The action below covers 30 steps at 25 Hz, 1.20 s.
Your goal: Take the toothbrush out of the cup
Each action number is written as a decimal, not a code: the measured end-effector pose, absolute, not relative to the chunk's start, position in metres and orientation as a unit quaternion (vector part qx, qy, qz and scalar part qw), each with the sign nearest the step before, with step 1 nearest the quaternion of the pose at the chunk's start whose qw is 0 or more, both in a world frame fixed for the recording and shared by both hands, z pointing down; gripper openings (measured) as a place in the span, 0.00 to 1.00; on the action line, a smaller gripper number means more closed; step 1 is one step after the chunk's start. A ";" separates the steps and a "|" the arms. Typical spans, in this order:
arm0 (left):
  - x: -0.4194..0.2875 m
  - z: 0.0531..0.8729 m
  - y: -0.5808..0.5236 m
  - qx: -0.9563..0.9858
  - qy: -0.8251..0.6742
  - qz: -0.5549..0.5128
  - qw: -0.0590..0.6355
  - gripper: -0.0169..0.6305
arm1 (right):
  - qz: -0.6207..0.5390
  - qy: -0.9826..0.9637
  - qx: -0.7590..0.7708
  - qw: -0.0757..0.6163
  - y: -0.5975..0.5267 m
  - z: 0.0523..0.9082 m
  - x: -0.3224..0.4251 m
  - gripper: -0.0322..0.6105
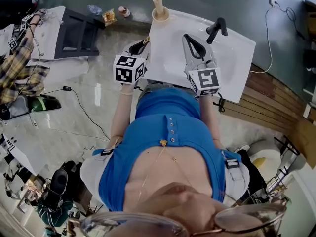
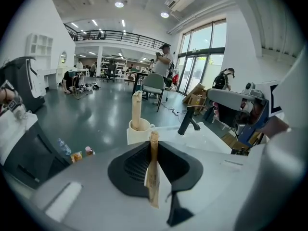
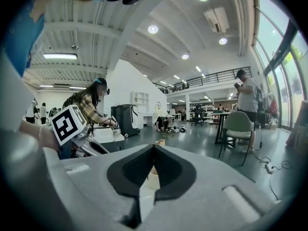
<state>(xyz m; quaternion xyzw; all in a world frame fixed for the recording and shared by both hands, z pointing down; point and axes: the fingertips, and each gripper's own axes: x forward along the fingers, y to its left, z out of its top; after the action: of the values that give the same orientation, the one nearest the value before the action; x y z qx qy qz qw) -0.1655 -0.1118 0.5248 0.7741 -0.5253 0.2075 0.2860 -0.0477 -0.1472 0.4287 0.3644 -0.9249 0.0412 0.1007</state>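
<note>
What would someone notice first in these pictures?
The left gripper is clamped on a wooden toothbrush at the near left edge of the white basin. Beyond it, a white cup holding another wooden stick stands at the far left corner, with a black faucet to its right.

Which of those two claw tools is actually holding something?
The left gripper: it pinches a wooden toothbrush, while the right gripper is shut and empty.

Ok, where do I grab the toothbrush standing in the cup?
I'd take the toothbrush by its bare upper shaft, above the cup rim, jaws closing across it from the near side. It stands almost upright and its lower end is sunk in the cup. Use the empty right gripper.
</note>
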 end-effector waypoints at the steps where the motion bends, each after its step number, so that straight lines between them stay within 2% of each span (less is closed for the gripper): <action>1: -0.166 0.526 -0.116 0.774 -0.527 0.203 0.287 0.10 | 0.042 -0.924 0.367 0.102 -0.148 0.429 -0.046 0.05; 19: -0.166 0.581 -0.162 0.750 -0.527 0.134 0.376 0.10 | 0.057 -0.878 0.462 0.113 -0.159 0.438 0.006 0.05; 30: -0.162 0.614 -0.170 0.752 -0.514 0.155 0.382 0.10 | 0.070 -0.855 0.498 0.124 -0.149 0.442 0.022 0.05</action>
<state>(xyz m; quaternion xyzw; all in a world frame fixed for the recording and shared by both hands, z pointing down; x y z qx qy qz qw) -0.1615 -0.1702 0.6138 0.7521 -0.5142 0.1549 0.3821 0.0218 -0.1492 0.4422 0.4981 -0.8554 0.0696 0.1237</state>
